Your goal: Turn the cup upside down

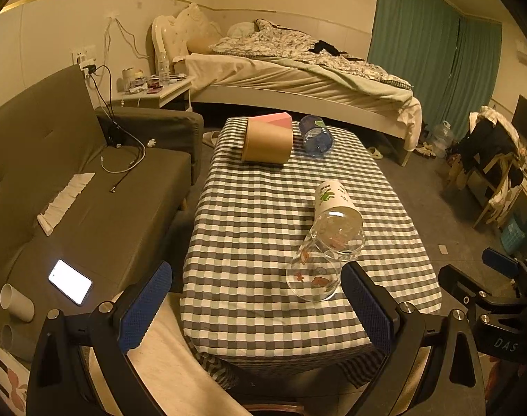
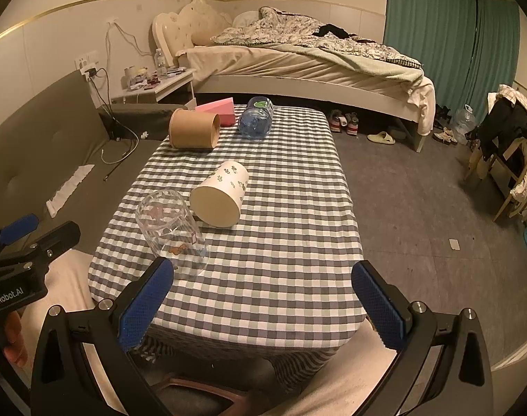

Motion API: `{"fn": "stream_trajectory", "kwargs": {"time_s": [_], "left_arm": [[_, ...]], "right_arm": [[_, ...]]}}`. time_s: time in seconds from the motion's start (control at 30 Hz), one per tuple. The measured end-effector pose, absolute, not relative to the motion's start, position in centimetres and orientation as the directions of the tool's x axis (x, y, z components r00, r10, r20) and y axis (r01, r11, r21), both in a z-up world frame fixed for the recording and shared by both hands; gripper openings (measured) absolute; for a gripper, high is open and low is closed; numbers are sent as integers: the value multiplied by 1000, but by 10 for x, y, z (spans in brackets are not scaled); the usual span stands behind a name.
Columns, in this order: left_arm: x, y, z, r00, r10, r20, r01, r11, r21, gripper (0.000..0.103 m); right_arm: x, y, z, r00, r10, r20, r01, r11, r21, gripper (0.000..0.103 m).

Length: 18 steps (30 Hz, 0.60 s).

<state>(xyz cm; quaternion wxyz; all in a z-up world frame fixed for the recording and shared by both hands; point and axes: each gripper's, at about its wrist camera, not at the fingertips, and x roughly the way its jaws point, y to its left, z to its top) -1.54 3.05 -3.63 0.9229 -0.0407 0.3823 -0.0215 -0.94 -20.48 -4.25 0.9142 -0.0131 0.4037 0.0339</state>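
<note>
Several cups lie on their sides on the checked table [image 1: 249, 228]. A clear glass cup [image 1: 319, 263] with small cartoon prints lies nearest, mouth toward me; it also shows in the right wrist view [image 2: 171, 232]. A white printed paper cup [image 1: 334, 201] lies just behind it, also in the right wrist view [image 2: 220, 197]. A brown paper cup [image 1: 267, 144] and a blue plastic cup [image 1: 316, 137] lie at the far end. My left gripper [image 1: 256, 298] is open, near the table's front edge, left of the glass. My right gripper [image 2: 263, 294] is open, right of the glass.
A pink box [image 1: 275, 118] sits behind the brown cup. A grey sofa [image 1: 90, 201] with a lit phone [image 1: 70, 280] and cables stands left of the table. A bed [image 1: 298, 69] is behind, chairs with clothes [image 2: 509, 138] at the right.
</note>
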Motion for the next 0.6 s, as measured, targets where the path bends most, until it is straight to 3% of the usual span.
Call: {"fn": "stream_trajectory", "kwargs": {"time_s": [0.6], "left_arm": [[-15,28,-41,703,-58,-709,10,997,-71,101]], "right_arm": [[-9,-209,-49,655,58,-754,-67,998,19,103]]}}
